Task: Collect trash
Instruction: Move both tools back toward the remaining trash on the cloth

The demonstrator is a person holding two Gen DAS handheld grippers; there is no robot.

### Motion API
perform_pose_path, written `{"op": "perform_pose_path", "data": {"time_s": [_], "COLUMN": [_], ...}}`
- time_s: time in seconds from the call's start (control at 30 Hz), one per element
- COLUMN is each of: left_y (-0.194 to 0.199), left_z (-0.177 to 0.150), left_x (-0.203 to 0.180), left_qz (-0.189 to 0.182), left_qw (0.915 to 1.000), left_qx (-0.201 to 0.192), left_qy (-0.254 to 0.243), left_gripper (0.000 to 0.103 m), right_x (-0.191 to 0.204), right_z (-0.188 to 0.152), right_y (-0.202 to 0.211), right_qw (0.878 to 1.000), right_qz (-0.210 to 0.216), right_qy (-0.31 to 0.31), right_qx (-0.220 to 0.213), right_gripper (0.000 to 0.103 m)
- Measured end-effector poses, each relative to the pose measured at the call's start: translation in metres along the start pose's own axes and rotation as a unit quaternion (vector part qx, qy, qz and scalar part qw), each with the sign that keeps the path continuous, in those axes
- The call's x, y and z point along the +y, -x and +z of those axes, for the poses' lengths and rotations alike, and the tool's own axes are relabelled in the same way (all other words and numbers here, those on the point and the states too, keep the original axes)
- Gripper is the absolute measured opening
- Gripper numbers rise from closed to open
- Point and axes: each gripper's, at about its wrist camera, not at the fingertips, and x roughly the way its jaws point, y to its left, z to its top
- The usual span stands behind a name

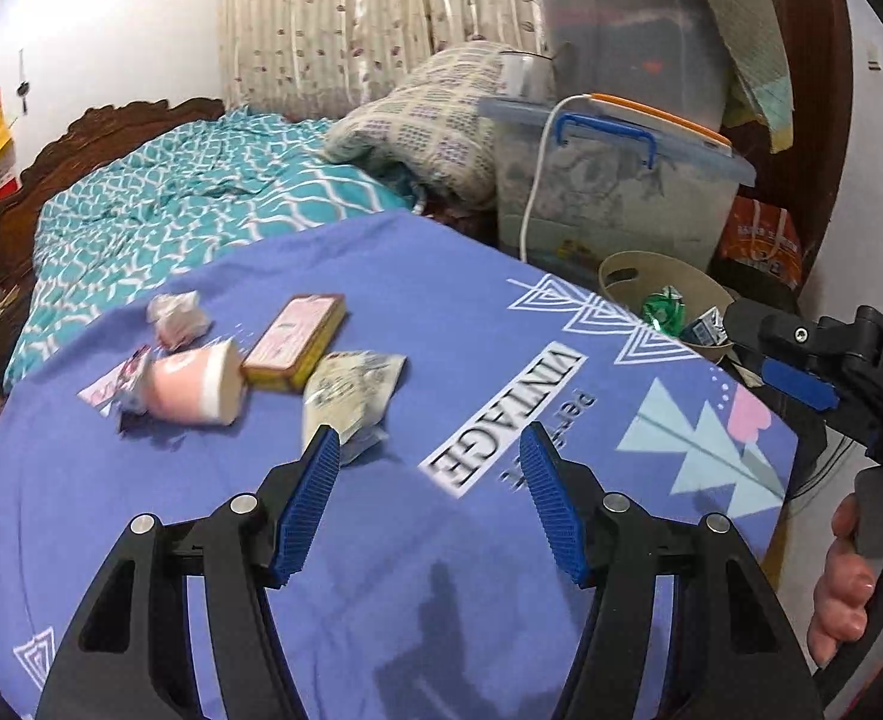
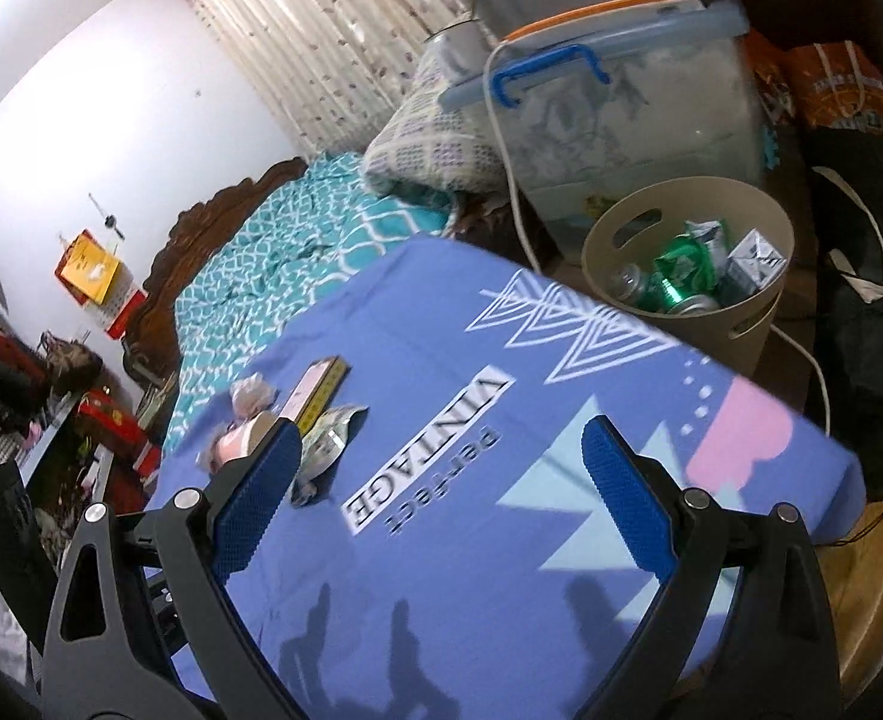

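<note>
Holding both grippers over the purple sheet [image 1: 381,276], we keep the left gripper [image 1: 429,450] and right gripper [image 2: 438,450] spread and empty. Trash lies ahead: cup [image 1: 201,387], box [image 1: 294,339], wrapper [image 1: 351,390]. Cans fill the bin [image 2: 741,312].

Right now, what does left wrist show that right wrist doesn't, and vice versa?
Left wrist only: the right gripper and the hand gripping its handle.

Right wrist only: inside the trash bin, green cans and a carton; a cluttered shelf beside the bed.

Both: pink cup, flat box, wrappers on the purple cloth, storage tub.
</note>
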Motion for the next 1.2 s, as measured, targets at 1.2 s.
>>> {"op": "perform_pose_path", "data": {"time_s": [1.2], "left_y": [0.02], "left_z": [-0.028], "left_x": [-0.03], "left_qz": [-0.048], "left_qw": [0.9982], "left_qx": [0.022], "left_qy": [-0.029], "left_gripper": [0.065], "right_x": [-0.02], "right_z": [-0.028], "right_y": [0.038], "right_qw": [0.996], "right_qz": [-0.063], "right_qy": [-0.053], "right_qx": [-0.037], "right_gripper": [0.094]}}
